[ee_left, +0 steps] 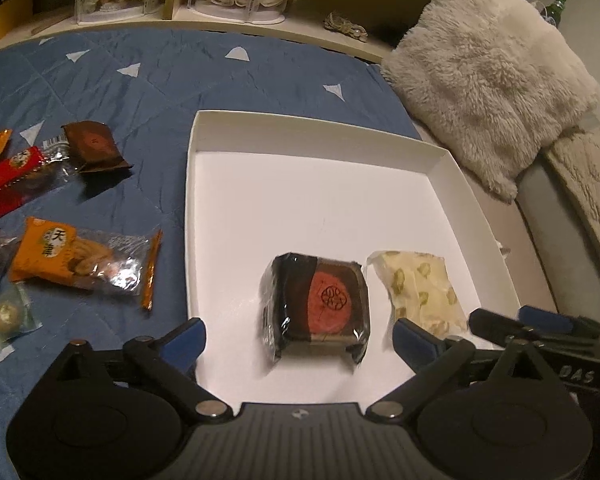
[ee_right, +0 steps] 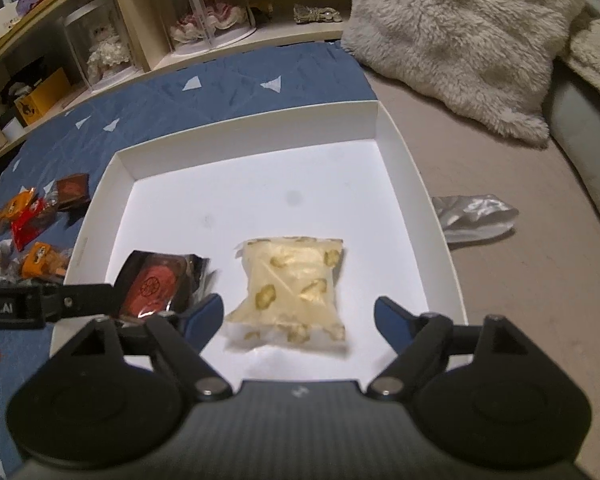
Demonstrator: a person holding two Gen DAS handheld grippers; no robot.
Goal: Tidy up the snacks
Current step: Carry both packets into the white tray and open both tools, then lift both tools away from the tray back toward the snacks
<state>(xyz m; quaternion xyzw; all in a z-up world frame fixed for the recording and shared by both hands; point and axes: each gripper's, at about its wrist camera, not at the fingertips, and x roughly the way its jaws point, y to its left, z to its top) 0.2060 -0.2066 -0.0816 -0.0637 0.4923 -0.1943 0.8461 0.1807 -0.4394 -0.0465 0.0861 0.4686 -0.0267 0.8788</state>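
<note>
So, both grippers are sitting over the white box, which lies on the blue quilt and fills the middle of both views. The left gripper has its jaws spread wide with nothing clamped; the dark wrapped snack with the red round stamp lies flat on the box floor between the blue pads, lower centre of the left wrist view, and neither pad touches it. Same story on the right: the right gripper is spread apart around the pale nougat-looking packet, which rests on the box floor at lower centre of the right wrist view, clear of both fingers.

The two snacks lie side by side near the front wall of the box, the dark one to the left of the pale one, just beside each other.

Loose snacks still on the quilt, left of the box in the left wrist view: an orange packet, a red packet, a small brown packet and a round wrapped candy at the lower left edge.

A fluffy cream pillow takes the upper right, and a silver foil wrapper lies right of the box in the right wrist view.
</note>
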